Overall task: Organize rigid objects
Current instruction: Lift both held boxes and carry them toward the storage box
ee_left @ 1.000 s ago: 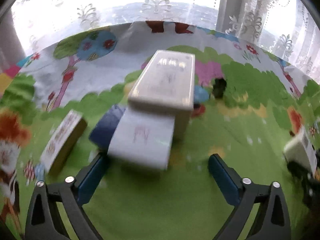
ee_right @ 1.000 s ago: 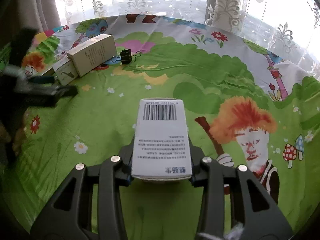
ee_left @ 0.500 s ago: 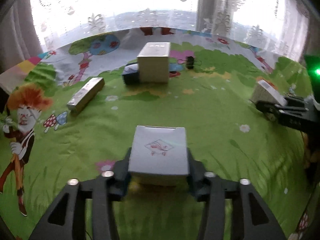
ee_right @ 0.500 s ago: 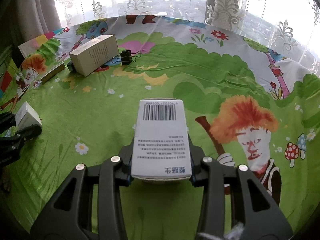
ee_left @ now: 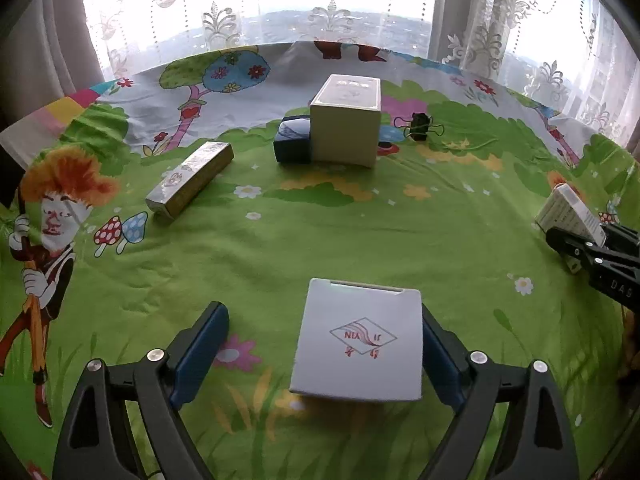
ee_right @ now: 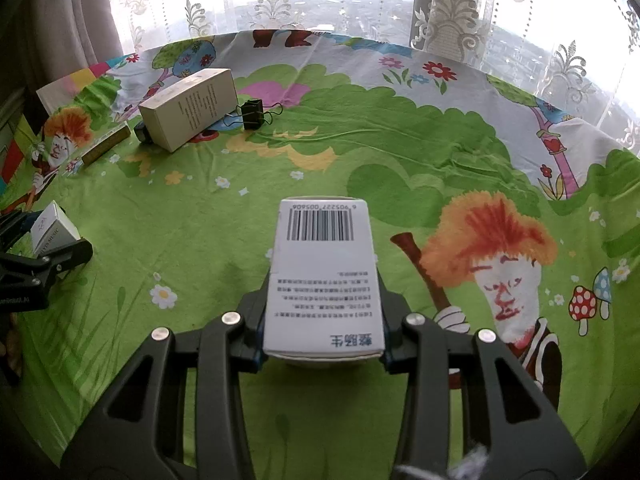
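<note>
In the left wrist view a white box with a red logo (ee_left: 358, 340) lies on the green cloth between the fingers of my left gripper (ee_left: 322, 316). Its jaws are opening: the right finger still touches the box, the left finger (ee_left: 200, 344) stands well clear. My right gripper (ee_right: 322, 304) is shut on a white barcode box (ee_right: 324, 276), held just above the cloth. From the left wrist view that right gripper (ee_left: 580, 240) and its box (ee_left: 568, 212) show at the right edge.
At the back stand a large beige box (ee_left: 346, 120), a dark blue box (ee_left: 292, 140) against its left side and a black binder clip (ee_left: 418, 126). A long gold box (ee_left: 190, 178) lies at the left. Lace curtains hang behind the cloth's far edge.
The left gripper carried the logo box back from the beige box, gripped it half a second ago, and has now spread its jaws off it. The right gripper has not moved.
</note>
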